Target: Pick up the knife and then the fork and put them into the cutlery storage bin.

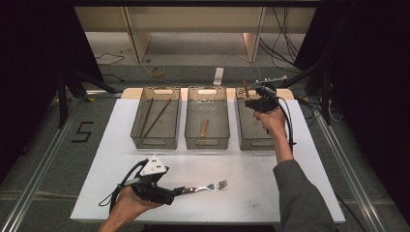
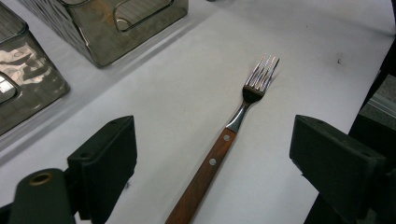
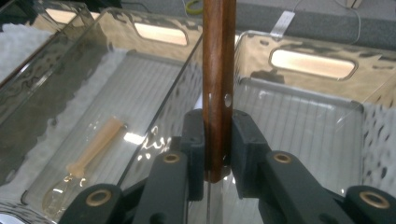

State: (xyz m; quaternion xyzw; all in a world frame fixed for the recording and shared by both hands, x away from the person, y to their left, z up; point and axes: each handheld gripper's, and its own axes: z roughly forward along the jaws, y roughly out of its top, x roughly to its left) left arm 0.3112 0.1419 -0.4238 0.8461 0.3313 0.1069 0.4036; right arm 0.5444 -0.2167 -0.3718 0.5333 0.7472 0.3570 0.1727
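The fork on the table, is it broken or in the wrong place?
Not broken. The fork lies whole on the white table, outside the three bins, between the open jaws of the left gripper. The right gripper holds a wooden handle over the right bin.

Three clear bins (image 1: 206, 123) stand side by side across the far half of the surface (image 1: 270, 179), narrow gaps between them. Near half open, save one fork (image 1: 205, 186) lying near centre. White margins left and right of the bins are passable.
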